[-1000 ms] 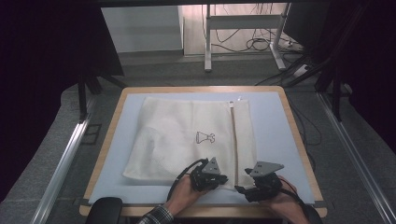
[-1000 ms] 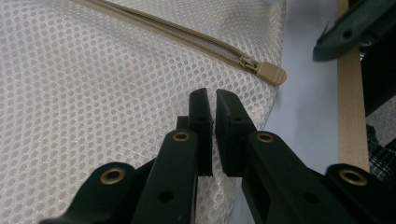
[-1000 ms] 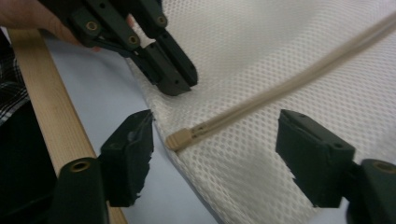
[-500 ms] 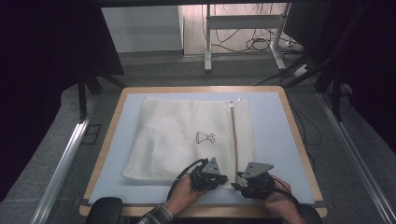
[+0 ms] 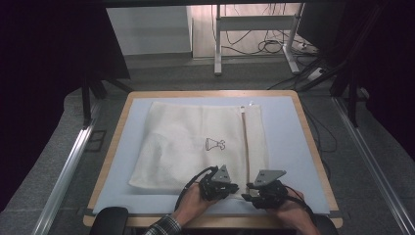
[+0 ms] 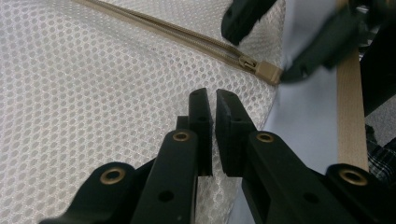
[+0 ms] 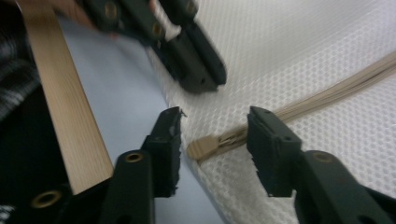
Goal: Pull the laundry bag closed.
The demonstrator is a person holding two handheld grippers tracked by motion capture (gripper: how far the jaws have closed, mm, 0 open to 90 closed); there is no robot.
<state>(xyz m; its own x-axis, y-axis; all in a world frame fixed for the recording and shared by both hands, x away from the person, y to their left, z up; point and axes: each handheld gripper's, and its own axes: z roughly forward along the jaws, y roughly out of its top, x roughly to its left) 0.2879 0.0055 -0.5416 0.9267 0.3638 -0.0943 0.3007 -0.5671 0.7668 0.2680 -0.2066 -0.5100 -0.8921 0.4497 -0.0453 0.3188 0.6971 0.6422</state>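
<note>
Nearest the person, at the front edge of the worktop (image 5: 313, 161), both hands are holding their tools side by side over the near hem of a white mesh bag (image 5: 186, 147). The left tongs (image 6: 214, 100) are resting on the mesh close to the bag's near corner, their jaws drawn almost together with only a thin slit between them; whether any mesh is caught in that slit is not clear. Just beside them, the right tongs (image 7: 212, 128) are standing apart, one jaw over the pale blue mat (image 7: 130, 107) and the other over the mesh, straddling the tan zipper end (image 7: 201, 148) without touching it. In the left gripper view the same zipper end (image 6: 267, 71) is lying at the bag's edge, with the other tool's jaws hovering around it. Farther out, the bag is lying flat across the middle of the mat, its zipper (image 5: 244, 142) running away toward the far edge, and a small dark printed mark (image 5: 215, 144) is sitting near its centre.
</note>
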